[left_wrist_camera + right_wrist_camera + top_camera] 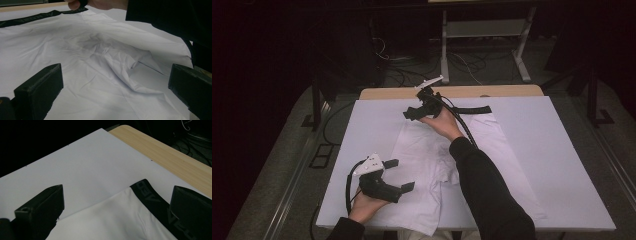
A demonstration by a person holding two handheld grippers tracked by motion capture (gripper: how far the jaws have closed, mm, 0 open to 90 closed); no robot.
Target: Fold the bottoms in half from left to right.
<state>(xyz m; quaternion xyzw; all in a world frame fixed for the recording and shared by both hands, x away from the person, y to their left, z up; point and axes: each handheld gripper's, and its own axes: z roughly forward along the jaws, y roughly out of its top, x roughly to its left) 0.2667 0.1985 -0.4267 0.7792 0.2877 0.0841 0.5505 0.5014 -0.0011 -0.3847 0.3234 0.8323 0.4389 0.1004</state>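
White shorts (pixel 422 155) with a black waistband (pixel 472 109) lie flat on the white sheet (pixel 562 150), the waistband at the far end. My left gripper (pixel 399 175) is open at the near left, its jaws over the shorts' near left part. In the left gripper view its jaws (pixel 116 72) frame the wrinkled white cloth (pixel 87 50) with nothing between them. My right gripper (pixel 412 111) is open at the far left corner of the shorts. In the right gripper view it (pixel 116 195) hovers above the waistband's end (pixel 147 192) and the white cloth (pixel 107 220).
The sheet covers a wooden table whose bare far edge (pixel 462 91) shows. The person's dark right sleeve (pixel 492 190) crosses the shorts' near right part. A metal stand (pixel 484 30) and cables (pixel 412 75) sit on the floor beyond the table.
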